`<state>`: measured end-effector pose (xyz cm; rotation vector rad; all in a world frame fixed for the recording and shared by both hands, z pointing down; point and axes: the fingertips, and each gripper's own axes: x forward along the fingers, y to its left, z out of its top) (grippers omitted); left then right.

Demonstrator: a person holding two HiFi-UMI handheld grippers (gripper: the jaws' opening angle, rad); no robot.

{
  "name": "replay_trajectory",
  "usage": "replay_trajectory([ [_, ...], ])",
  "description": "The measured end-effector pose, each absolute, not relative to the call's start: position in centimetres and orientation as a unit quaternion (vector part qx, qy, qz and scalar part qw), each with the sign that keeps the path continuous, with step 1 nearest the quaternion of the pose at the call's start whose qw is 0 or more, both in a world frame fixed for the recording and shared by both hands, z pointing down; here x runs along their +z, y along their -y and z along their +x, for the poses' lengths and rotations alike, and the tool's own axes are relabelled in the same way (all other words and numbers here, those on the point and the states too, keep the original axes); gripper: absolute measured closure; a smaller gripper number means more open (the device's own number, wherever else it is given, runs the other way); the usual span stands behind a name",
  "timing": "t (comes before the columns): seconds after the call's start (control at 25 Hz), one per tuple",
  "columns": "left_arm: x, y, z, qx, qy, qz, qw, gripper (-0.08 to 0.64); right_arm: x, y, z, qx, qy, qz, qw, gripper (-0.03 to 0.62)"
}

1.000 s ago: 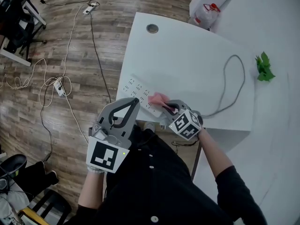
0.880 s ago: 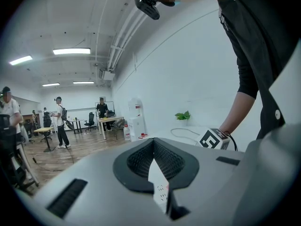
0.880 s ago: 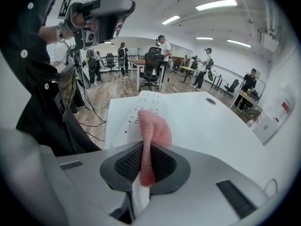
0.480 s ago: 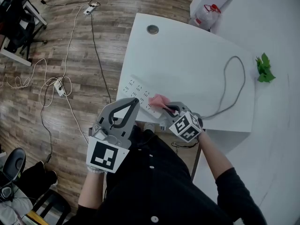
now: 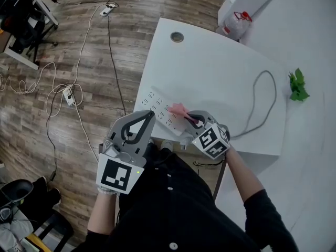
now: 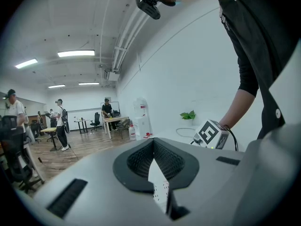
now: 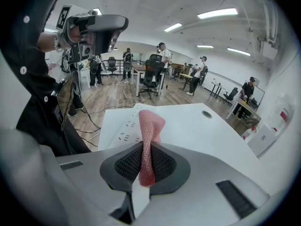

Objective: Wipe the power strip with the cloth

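The right gripper [image 7: 146, 146] has its jaws clamped on the pink cloth [image 7: 151, 122], which rests on the white power strip [image 5: 157, 109] just left of centre in the head view. The strip lies along the table's [image 5: 210, 72] lower-left edge, close to the drop. The left gripper [image 5: 149, 117] hangs off that edge at lower left, jaws together with nothing between them. Bare tabletop stretches toward the upper right; a grey cable [image 5: 265, 96] loops at the right.
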<state>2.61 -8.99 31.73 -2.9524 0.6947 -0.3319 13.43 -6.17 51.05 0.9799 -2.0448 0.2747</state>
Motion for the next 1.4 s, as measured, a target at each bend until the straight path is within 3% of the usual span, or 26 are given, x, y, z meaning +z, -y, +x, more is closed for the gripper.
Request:
replay_trajectory([
  [0.8,32.6,9.8,-3.4,-0.121,-0.32,-0.939,0.029,0.546,48.5,14.2,5.4,0.019,0.865,0.308,0.395,0.538],
  [1.4,33.3,10.0,-6.3,-0.13,-0.365,-0.922,0.018,0.546,51.8,16.6,0.2,-0.011,0.877,0.219,0.429,0.538],
])
